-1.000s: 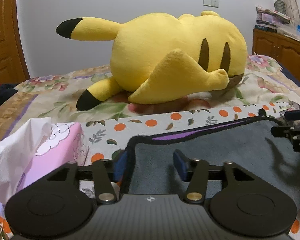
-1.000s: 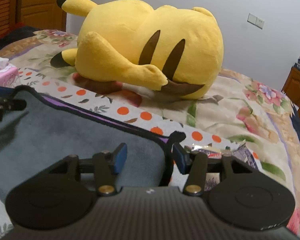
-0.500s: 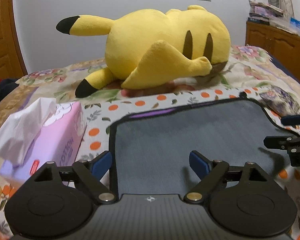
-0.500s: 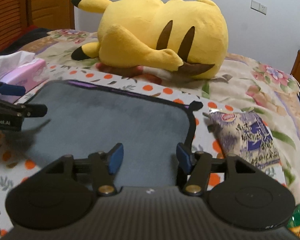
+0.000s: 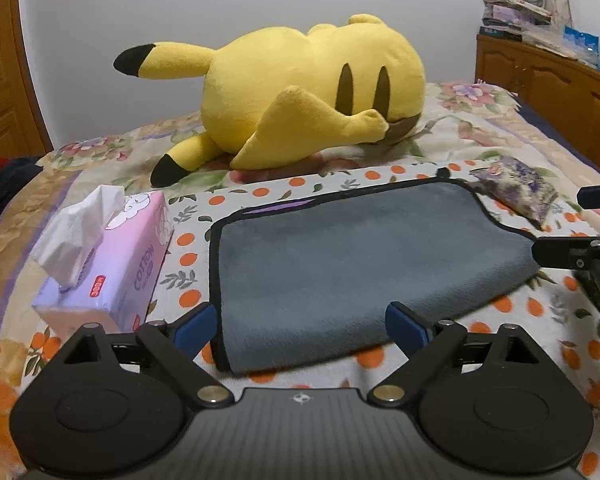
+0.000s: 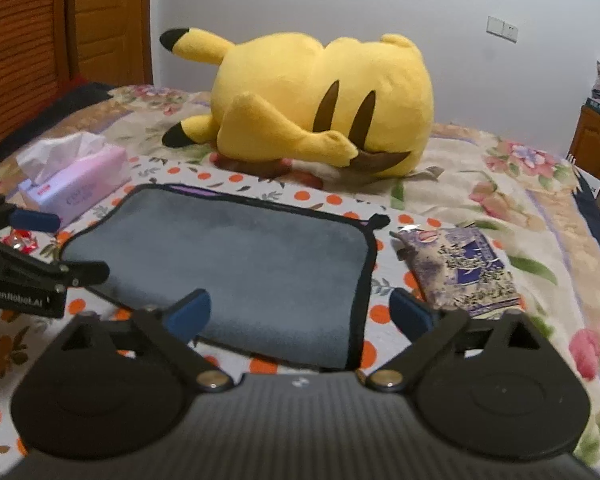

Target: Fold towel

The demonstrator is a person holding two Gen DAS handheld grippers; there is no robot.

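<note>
A tissue box (image 5: pixel 112 252) sits at my left. My left gripper (image 5: pixel 300 326) gapes wide over the folded grey towel (image 5: pixel 352 264) lying on the bed (image 5: pixel 512 136). My right gripper (image 6: pixel 300 312) is wide too, apparently above the towel's near right corner; a snack bag (image 6: pixel 460 270) lies just beside.

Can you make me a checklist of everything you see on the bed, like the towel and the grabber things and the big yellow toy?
Surface: bed with a floral cover; an orange-dotted cloth under the towel.
Job's things: grey towel lying flat, folded, black-edged.
Clutter: yellow plush toy behind the towel; pink tissue box to its left; snack packet to its right.
Grippers: left gripper and right gripper both open, fingers holding nothing, at the towel's near edge.
Cables: nothing seen.
Surroundings: white wall, wooden door, wooden cabinet.
</note>
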